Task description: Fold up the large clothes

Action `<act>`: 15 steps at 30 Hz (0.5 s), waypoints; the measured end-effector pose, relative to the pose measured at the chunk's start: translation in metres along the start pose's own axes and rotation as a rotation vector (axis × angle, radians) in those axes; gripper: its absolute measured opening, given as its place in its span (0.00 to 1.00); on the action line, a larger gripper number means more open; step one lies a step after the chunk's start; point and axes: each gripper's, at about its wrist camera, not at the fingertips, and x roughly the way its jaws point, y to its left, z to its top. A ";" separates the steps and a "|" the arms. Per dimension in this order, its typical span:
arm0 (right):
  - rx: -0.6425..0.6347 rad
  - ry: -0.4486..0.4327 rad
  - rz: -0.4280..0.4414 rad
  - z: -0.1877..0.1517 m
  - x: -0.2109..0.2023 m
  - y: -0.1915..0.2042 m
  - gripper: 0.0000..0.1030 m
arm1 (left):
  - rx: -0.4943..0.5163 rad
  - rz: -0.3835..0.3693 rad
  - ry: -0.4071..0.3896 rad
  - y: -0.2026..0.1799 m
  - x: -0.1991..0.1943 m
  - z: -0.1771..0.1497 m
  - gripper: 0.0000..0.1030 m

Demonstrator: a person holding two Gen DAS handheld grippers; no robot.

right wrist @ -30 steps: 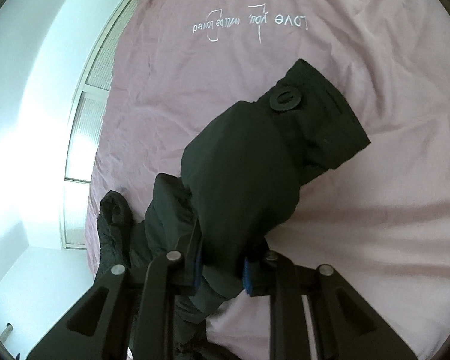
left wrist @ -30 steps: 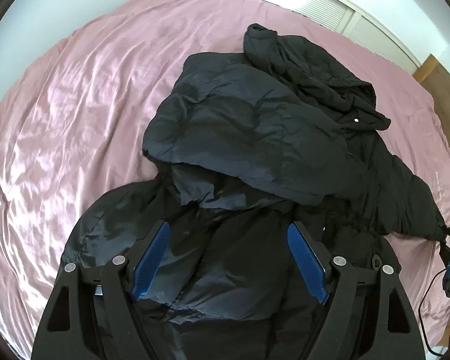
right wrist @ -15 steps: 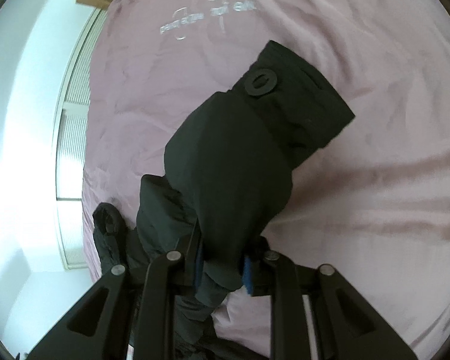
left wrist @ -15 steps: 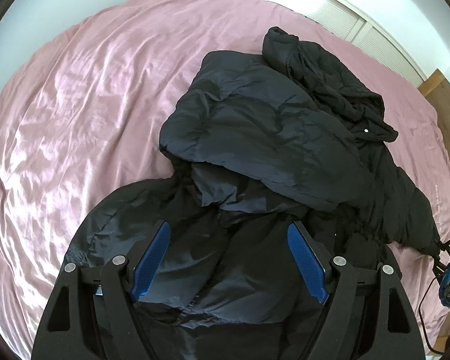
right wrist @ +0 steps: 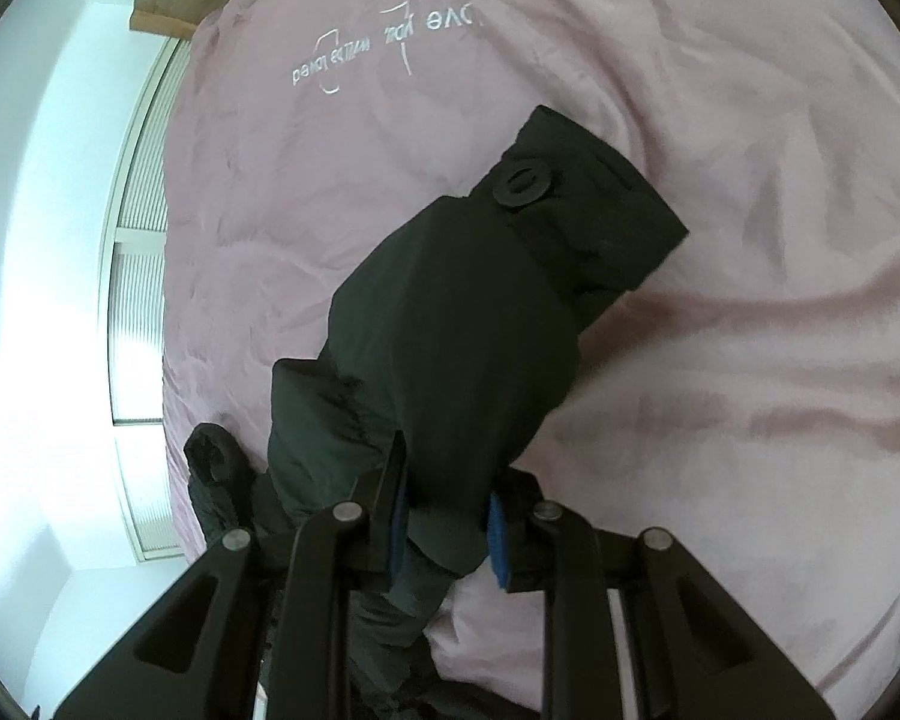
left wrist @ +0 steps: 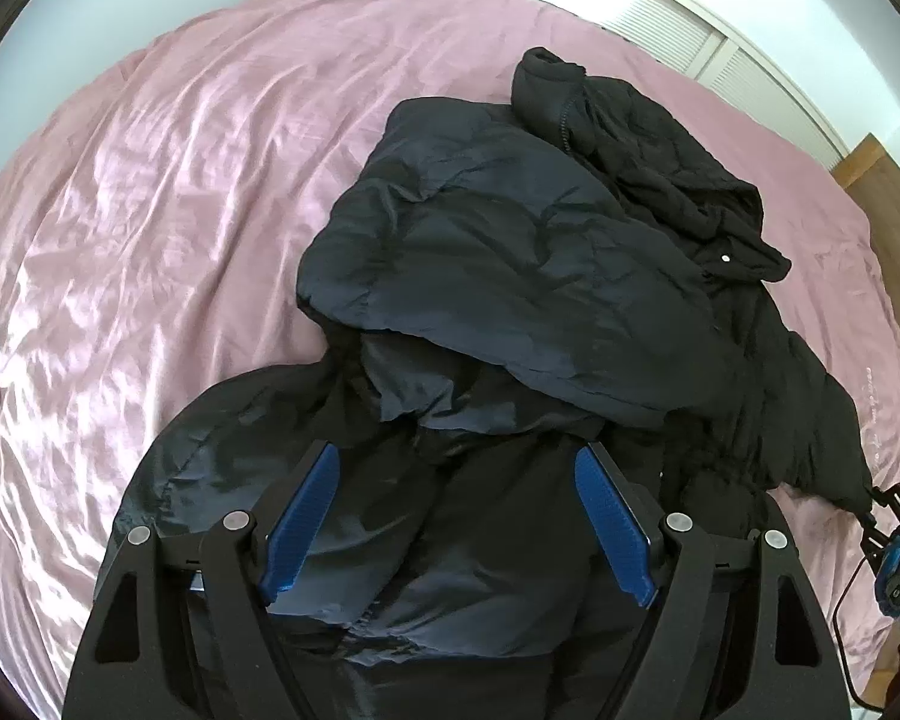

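Folding the sleeve [right wrist: 480, 324] of the black coat [left wrist: 510, 300] heaped on the pink bed [left wrist: 150, 210], our right gripper [right wrist: 444, 516] is clamped on it; our left gripper [left wrist: 456, 516] hovers, fingers apart. Next, we judge, lay it across the body.

A pink, creased bedsheet [left wrist: 168, 228] covers the bed, its satin surface catching the light. Pale lettering [right wrist: 384, 51] is printed on the sheet, too small to read. White louvred doors [left wrist: 678, 30] stand beyond the bed, beside a wooden panel [left wrist: 888, 216] and white wall [right wrist: 48, 228].
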 end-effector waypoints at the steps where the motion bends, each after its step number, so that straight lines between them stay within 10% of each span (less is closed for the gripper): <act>1: 0.002 0.000 0.000 0.000 -0.001 0.000 0.22 | 0.001 -0.002 0.001 0.000 0.000 0.000 0.78; 15: 0.065 0.015 0.074 -0.008 -0.005 0.003 0.19 | -0.020 -0.006 -0.002 0.009 -0.006 -0.004 0.78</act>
